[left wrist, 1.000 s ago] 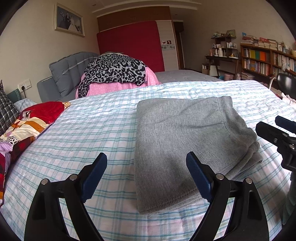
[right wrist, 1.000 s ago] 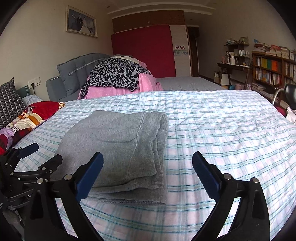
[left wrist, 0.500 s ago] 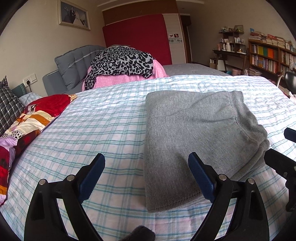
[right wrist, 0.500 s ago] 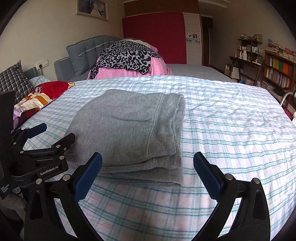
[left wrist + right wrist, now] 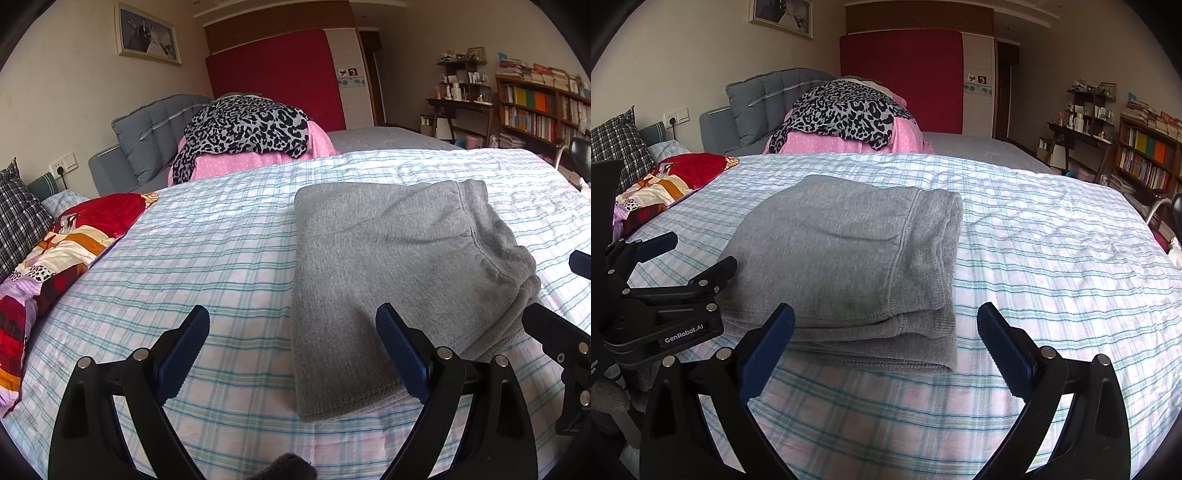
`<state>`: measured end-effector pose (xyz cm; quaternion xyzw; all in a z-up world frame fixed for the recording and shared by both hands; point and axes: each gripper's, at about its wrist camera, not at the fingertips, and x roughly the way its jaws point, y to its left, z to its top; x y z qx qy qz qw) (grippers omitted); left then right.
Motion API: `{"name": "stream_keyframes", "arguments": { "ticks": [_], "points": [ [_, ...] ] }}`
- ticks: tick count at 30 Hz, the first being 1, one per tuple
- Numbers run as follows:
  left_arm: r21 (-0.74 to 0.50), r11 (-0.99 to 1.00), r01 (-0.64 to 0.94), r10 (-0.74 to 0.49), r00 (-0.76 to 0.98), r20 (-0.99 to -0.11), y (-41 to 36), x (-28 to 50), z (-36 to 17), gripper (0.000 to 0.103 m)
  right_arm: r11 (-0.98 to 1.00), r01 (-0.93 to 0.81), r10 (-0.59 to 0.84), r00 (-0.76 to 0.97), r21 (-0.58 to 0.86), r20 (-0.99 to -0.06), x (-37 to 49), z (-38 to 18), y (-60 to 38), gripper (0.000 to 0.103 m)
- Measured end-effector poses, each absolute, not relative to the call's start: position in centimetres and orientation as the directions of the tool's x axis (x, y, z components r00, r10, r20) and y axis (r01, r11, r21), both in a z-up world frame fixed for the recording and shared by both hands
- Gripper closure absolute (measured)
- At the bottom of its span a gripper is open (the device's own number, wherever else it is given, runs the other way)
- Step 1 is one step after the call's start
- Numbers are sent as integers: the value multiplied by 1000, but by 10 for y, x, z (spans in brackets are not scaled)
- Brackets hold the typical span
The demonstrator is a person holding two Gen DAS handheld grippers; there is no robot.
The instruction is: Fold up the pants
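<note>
The left gripper (image 5: 291, 325) has its jaws spread wide with nothing between them; its right blue pad (image 5: 400, 356) overlaps the near left part of the grey pants (image 5: 399, 273), while the left pad sits over bare sheet. The right gripper (image 5: 886, 338) is likewise wide open and empty, its jaws framing the near edge of the pants (image 5: 849, 258) without closing on the cloth. In the right wrist view the left gripper (image 5: 670, 258) shows at the left edge beside the pants' left side.

The pants lie folded into a thick rectangular stack in the middle of the bed, on a checked sheet (image 5: 207, 251), the ribbed waistband along the right-hand edge.

Farther off, a red patterned quilt (image 5: 70, 240) is bunched at the bed's left side, a leopard-print garment (image 5: 846, 110) lies on pink bedding by the grey headboard (image 5: 155, 129), and a bookshelf (image 5: 539, 110) lines the right wall.
</note>
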<state>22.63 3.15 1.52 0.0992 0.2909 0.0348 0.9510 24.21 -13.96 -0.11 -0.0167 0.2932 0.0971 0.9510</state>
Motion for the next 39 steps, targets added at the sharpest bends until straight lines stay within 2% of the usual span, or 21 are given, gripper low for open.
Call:
{"name": "stream_keyframes", "arguments": {
  "ticks": [8,39],
  "points": [
    [222,975,-10,129,837,-531,32,225,18,12,980,-193,188,828,45,-528,239,3,-142,3],
    [237,971,15,109,858,-501,23,216,23,12,978,-203,190,820,35,-540,243,-2,-137,3]
  ]
}}
